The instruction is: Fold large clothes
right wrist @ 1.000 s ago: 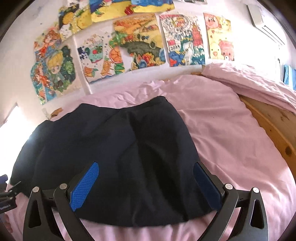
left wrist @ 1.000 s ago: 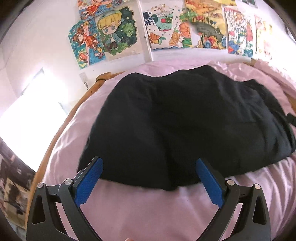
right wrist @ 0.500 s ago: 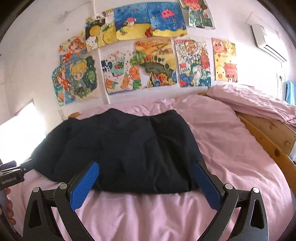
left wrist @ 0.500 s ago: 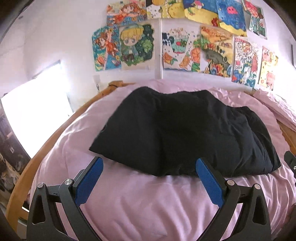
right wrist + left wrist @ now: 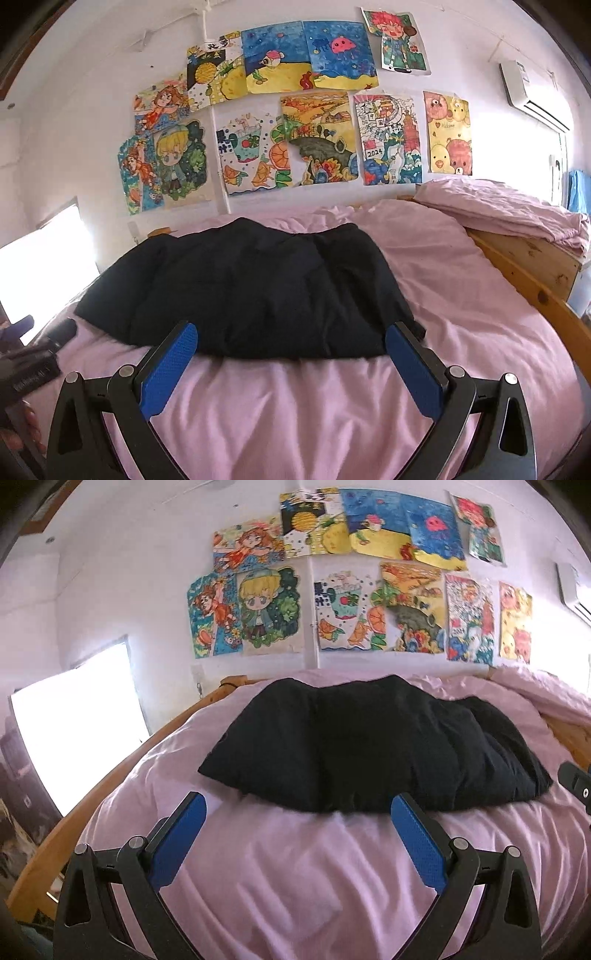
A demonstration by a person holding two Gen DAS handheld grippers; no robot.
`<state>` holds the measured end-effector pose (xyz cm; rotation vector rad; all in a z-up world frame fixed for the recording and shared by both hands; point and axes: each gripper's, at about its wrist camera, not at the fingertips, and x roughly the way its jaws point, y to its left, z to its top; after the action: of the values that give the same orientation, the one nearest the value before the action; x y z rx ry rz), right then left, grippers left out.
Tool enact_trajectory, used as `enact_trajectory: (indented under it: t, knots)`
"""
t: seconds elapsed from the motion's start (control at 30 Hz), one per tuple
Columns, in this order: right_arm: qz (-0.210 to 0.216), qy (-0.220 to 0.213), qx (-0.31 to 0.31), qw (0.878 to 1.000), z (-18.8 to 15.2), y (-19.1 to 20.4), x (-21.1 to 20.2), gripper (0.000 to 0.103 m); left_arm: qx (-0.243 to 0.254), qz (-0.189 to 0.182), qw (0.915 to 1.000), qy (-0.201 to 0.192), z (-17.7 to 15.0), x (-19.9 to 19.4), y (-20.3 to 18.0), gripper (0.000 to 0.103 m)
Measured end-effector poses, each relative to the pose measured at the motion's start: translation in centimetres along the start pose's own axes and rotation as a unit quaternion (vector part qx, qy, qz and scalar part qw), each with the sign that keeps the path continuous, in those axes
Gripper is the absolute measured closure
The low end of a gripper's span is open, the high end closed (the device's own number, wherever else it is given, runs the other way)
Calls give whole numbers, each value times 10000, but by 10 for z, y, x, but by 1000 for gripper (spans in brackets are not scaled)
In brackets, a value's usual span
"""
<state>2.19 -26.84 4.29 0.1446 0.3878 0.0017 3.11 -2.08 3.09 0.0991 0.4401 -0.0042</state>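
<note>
A folded black garment (image 5: 369,749) lies flat in the middle of the pink bed sheet (image 5: 314,878); the right wrist view shows the same garment (image 5: 255,291). My left gripper (image 5: 299,808) hangs open just short of the garment's near edge, nothing between its blue pads (image 5: 417,840). My right gripper (image 5: 291,336) is open too, its fingertips level with the near hem, holding nothing. Part of the other gripper shows at the right edge of the left view (image 5: 576,779) and at the left edge of the right view (image 5: 37,354).
A wooden bed frame (image 5: 532,280) runs along the right side and another rail (image 5: 110,775) along the left. A folded pink quilt (image 5: 509,210) sits at the head. Drawings (image 5: 295,122) cover the wall behind. A bright window (image 5: 74,723) is at left.
Both grippers have pulled back and risen away from the garment, which now lies farther ahead on the sheet. More of the wall shows. Both stayed open.
</note>
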Motion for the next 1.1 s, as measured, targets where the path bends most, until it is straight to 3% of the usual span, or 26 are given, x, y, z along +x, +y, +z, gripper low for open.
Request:
enact_trajectory:
  t: [0.3, 0.5, 0.87, 1.1]
  knots:
    - [3, -335, -323, 9989, -23, 18, -26, 0, 40, -13, 9997, -242, -17, -17, -1, 5]
    - [-15, -154, -272, 9995, -36, 16, -22, 0, -111, 25, 9998, -151, -30, -17, 5, 5]
    - [55, -92, -285, 9995, -43, 12, -21, 0, 202, -32, 9996, -168, -45, -28, -9, 5]
    - [70, 92, -267, 9996, -48, 12, -15, 0, 150, -7, 9997, -206, -43, -27, -5, 5]
